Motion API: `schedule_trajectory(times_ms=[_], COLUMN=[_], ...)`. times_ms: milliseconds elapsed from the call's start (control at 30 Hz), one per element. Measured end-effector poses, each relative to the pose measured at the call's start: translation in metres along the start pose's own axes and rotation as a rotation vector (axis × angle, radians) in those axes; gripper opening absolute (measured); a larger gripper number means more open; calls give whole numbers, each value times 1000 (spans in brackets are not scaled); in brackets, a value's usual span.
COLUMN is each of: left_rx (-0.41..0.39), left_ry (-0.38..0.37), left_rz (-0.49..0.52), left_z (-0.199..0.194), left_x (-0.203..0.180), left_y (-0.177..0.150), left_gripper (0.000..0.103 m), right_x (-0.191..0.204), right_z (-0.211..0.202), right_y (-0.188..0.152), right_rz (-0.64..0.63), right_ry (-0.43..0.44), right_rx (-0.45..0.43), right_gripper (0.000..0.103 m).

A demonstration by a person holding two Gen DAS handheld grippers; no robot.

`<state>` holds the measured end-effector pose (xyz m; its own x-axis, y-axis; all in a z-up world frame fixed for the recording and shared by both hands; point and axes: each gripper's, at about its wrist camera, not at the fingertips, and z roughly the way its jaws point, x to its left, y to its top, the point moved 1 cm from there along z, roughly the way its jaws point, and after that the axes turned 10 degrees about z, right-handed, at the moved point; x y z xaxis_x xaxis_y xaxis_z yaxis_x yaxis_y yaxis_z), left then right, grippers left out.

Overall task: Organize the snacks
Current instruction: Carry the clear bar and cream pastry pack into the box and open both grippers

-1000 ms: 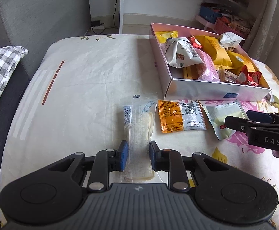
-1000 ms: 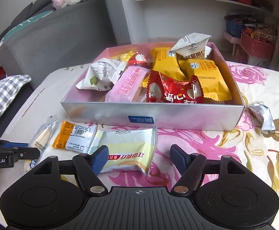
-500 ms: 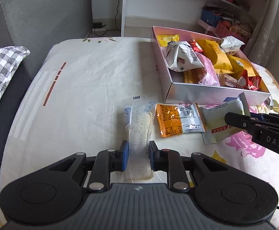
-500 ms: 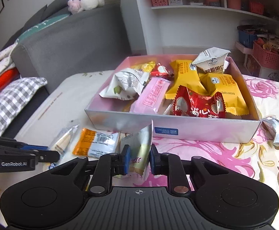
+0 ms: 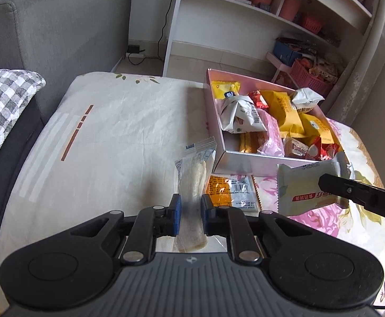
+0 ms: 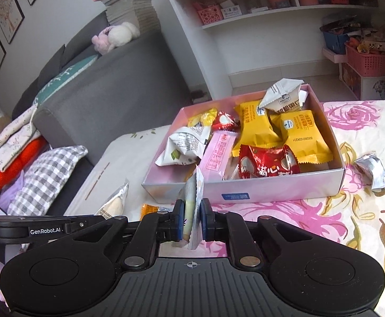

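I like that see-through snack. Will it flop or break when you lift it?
The clear packet sticks straight out from the left gripper without drooping, so it is probably fairly stiff. The pale stick inside looks brittle, so hard squeezing might snap it.

Packets inside the pink box [image 6: 277, 192]: about nine
Packets held above the table beside the box: two
Packets lying on the table beside the box: two

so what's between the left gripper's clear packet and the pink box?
Only the orange packet on the cloth, below the pink box and right of the clear packet; left wrist view.
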<state>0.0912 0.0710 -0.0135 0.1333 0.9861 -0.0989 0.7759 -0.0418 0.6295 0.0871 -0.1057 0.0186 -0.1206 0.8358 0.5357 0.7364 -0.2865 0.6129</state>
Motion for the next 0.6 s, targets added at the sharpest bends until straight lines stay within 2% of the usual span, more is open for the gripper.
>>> schedule_trajectory(times_ms=[133, 400, 600], left_rx=[-41, -128, -72], left_ry=[-9, -87, -106], left_rz=[-27, -68, -9], left_z=[-6, -3, 24], left_x=[1, -13, -29], left_y=[7, 28, 51], left_gripper=[14, 14, 13], right_x=[4, -1, -12], right_z=[-11, -18, -11], right_y=[9, 31, 47], right_rz=[16, 57, 105], right_ry=[12, -2, 0], right_rx=[-46, -149, -183], right_gripper=[12, 12, 13])
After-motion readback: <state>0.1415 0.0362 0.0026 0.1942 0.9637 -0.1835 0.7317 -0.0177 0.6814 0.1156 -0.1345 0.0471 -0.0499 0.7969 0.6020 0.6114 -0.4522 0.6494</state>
